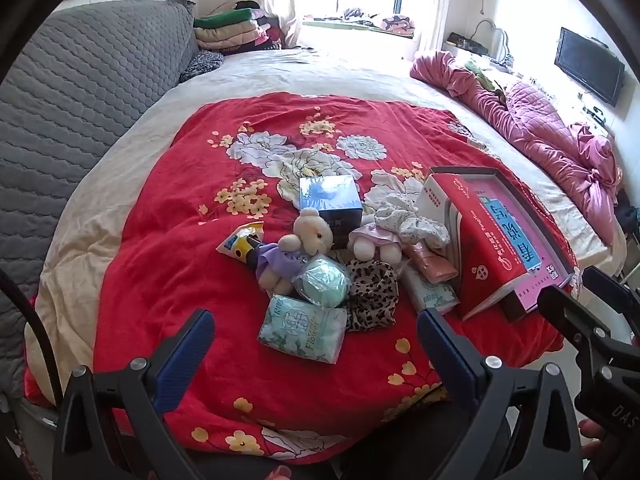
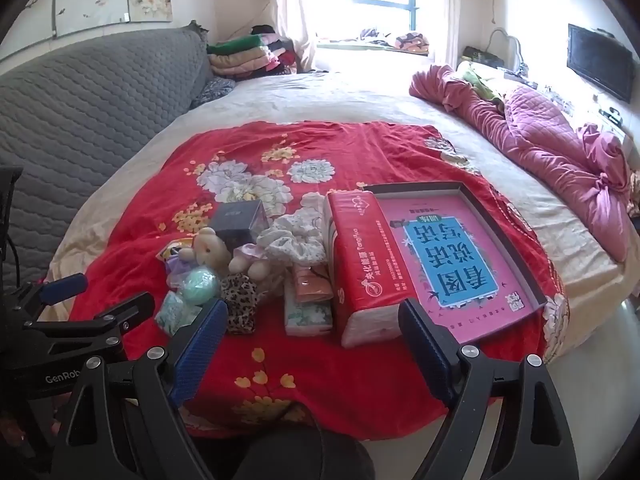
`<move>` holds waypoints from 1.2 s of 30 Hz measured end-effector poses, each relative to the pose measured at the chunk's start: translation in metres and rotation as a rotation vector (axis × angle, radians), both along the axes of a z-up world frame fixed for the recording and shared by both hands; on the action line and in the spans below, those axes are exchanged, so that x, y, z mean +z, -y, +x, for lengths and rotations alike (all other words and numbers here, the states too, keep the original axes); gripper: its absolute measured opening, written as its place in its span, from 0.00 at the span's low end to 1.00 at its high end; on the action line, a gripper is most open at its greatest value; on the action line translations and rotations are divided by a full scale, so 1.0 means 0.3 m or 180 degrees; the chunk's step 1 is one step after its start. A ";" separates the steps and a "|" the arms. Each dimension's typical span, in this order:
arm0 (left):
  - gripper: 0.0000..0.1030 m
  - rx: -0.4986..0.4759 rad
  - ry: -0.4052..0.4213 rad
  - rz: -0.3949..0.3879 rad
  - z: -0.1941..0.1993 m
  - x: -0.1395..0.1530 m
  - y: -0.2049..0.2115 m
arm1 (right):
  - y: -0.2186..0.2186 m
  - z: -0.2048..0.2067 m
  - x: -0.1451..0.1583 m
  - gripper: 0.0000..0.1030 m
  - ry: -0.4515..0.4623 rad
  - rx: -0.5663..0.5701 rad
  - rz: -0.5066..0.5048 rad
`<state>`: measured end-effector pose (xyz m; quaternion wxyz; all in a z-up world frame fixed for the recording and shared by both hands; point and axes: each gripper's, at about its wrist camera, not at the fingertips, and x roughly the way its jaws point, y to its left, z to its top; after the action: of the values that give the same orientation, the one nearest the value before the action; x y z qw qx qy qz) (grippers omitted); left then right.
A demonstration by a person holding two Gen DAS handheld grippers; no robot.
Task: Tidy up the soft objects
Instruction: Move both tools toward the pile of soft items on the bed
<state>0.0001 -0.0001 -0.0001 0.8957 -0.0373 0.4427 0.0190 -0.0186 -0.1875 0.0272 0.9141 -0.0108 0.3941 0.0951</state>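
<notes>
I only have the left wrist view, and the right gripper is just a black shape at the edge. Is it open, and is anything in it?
Observer: The right wrist view shows the right gripper open, with nothing between its fingers.
Operator: What is it pointing at?
Observer: At the near end of the red tissue pack, which lies along the left side of the shallow box.
Operator: Is anything soft in that box?
Observer: No. Only a pink book with a blue title panel lies flat in it.
</notes>
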 end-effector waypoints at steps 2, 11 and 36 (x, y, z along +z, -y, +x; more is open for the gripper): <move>0.99 0.0002 0.0000 -0.0006 -0.001 -0.002 -0.001 | 0.002 0.001 0.000 0.85 -0.0006 -0.0003 0.0008; 0.99 0.0000 -0.0002 -0.0005 -0.001 0.001 0.001 | 0.004 0.000 -0.002 0.85 -0.0007 0.0010 -0.0003; 0.99 0.0196 -0.0455 -0.0451 0.085 -0.232 -0.124 | -0.056 0.149 -0.081 0.85 -0.0150 0.0241 -0.0171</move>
<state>0.0257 0.0372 -0.0697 0.8559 -0.1128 0.5043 0.0179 0.0262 -0.1706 0.0028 0.8996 -0.0479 0.4173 0.1193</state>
